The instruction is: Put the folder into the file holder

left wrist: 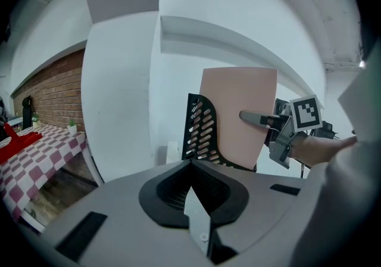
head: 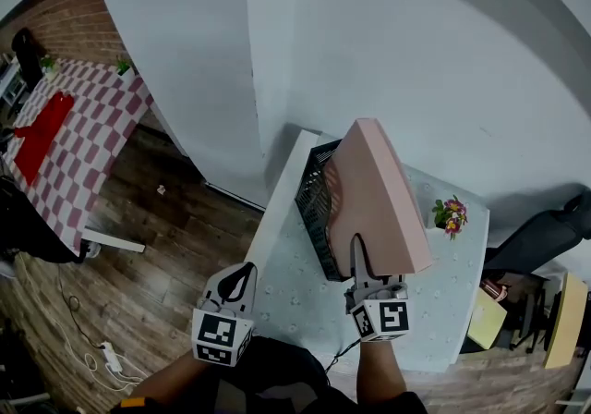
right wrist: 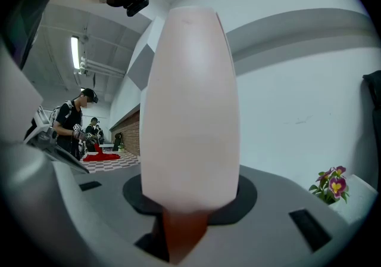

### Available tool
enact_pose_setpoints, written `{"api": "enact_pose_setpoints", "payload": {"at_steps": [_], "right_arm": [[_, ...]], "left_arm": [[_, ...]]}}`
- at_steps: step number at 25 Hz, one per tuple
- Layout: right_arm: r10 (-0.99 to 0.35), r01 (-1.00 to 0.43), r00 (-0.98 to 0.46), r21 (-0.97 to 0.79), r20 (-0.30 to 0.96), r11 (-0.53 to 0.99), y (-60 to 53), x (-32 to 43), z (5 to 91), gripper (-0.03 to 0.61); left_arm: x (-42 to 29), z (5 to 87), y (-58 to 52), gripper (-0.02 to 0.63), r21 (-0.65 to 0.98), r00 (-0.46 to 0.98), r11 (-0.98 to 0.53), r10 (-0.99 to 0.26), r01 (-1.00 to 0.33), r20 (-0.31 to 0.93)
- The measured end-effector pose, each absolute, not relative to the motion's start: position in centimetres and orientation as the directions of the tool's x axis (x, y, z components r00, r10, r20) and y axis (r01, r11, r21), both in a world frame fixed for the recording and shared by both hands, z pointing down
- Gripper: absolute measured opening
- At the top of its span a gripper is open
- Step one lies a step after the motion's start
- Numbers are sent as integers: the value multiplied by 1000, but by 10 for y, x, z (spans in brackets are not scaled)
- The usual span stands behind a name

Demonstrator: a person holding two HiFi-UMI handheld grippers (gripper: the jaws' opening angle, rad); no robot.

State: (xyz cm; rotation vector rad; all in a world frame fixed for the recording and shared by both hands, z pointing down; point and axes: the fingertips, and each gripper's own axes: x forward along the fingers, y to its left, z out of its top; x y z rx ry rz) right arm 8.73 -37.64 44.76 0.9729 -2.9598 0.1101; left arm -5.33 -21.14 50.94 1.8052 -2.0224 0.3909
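Observation:
A large pink folder [head: 383, 195] stands on edge and tilted, its lower part down inside the black mesh file holder [head: 314, 209] on the white table [head: 286, 283]. My right gripper [head: 362, 260] is shut on the folder's near edge, and in the right gripper view the folder [right wrist: 190, 111] fills the middle between the jaws. The left gripper view shows the folder [left wrist: 238, 117] behind the holder's slotted side [left wrist: 199, 129]. My left gripper [head: 247, 270] hangs at the table's near left corner, shut and holding nothing, well away from the holder.
A small pot of flowers [head: 451, 216] stands on the table's right side. A white wall rises just behind the table. A red-and-white chequered table [head: 74, 135] is far left over wooden floor, and a yellow item [head: 487, 318] sits at the right. People [right wrist: 74, 123] stand far off.

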Motion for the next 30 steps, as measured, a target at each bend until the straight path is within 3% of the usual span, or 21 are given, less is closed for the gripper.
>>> {"api": "enact_pose_setpoints", "payload": {"at_steps": [20,30], "right_arm": [[-620,-630,-772,-35,136,776,-373,77,508,185],[-599,-624,-757,-15,261,781,-359,89,510,229]], "left_arm": [[-44,511,-220,9,55,-30,62,-886,-997,463],[-25,492,-226,9,87,46,-13,-918,-996,395]]}}
